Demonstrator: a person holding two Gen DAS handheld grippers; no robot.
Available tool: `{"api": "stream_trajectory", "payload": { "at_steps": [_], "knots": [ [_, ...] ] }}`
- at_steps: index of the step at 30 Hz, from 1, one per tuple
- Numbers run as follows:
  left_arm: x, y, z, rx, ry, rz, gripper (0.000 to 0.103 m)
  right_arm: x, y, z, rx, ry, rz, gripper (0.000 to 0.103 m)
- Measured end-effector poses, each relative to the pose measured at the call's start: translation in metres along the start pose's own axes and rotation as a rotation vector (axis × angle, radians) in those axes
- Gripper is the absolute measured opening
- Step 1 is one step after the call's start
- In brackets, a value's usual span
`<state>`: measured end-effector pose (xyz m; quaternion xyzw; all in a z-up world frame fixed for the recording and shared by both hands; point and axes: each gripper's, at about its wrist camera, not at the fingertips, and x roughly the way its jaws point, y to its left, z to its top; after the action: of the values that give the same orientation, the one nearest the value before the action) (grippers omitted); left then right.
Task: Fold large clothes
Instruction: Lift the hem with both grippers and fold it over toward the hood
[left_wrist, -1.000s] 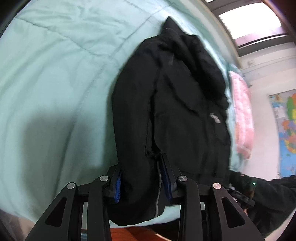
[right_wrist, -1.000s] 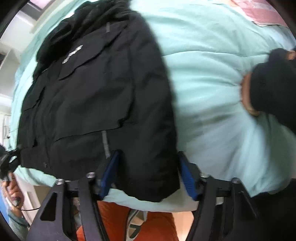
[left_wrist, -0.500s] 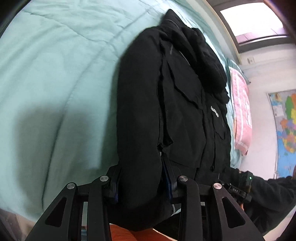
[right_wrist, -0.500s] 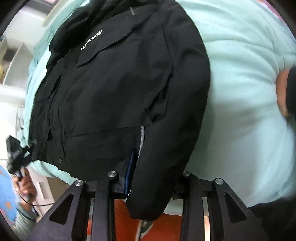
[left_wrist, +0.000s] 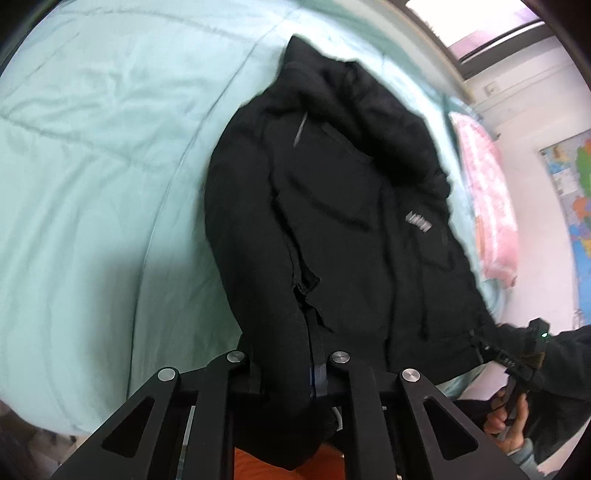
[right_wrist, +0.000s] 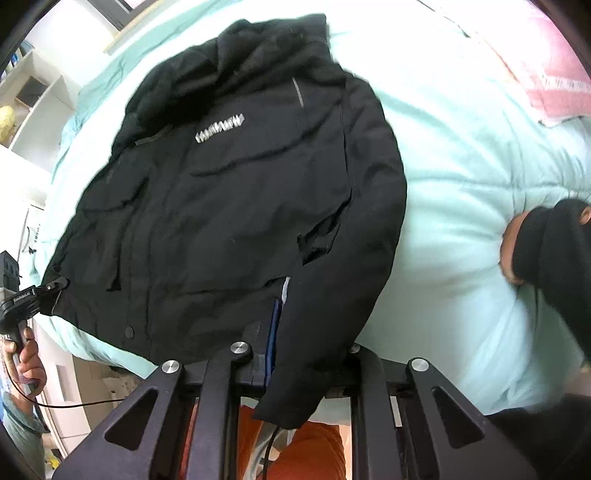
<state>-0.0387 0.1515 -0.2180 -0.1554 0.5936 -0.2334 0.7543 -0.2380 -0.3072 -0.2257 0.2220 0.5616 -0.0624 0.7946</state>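
Observation:
A black hooded jacket (left_wrist: 351, 221) lies front-up on the mint quilt (left_wrist: 92, 184), its hem toward me. My left gripper (left_wrist: 286, 362) has its jaws closing on the jacket's lower left sleeve edge, and the fabric is pinched between the pads. In the right wrist view the jacket (right_wrist: 240, 184) shows a white chest logo. My right gripper (right_wrist: 312, 343) has its jaws closing on the lower right sleeve edge, the cloth bunched against its blue pad. Both bottom corners hang lifted off the bed edge. Each view catches the other gripper at the jacket's far hem corner.
A pink blanket (left_wrist: 487, 206) lies at the bed's far side, below a window and a wall map (left_wrist: 572, 206). White shelves (right_wrist: 33, 103) stand on the left. A hand in a black sleeve (right_wrist: 546, 243) rests on the quilt. Orange trousers (right_wrist: 306, 450) show below the bed edge.
Both grippers' jaws have narrowed from wide around the sleeve edges to a pinch on the cloth. Both have risen, and the jacket's hem has lifted from the bed edge.

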Motion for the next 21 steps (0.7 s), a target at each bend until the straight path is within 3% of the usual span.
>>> {"api": "stream_trajectory", "payload": {
  "at_steps": [5,10,21],
  "knots": [
    [-0.046,-0.021,0.043,0.026,-0.105,-0.114,0.011,-0.037,0.021,0.026,-0.015,-0.075,-0.007,0.018],
    [-0.072,-0.044,0.103,0.084,-0.145,-0.177,0.011,-0.082,0.047,0.079,-0.017,-0.19,-0.031,0.017],
    [-0.091,-0.075,0.239,0.175,-0.216,-0.284,0.011,-0.133,0.076,0.204,0.039,-0.395,-0.128,0.016]
  ]
}}
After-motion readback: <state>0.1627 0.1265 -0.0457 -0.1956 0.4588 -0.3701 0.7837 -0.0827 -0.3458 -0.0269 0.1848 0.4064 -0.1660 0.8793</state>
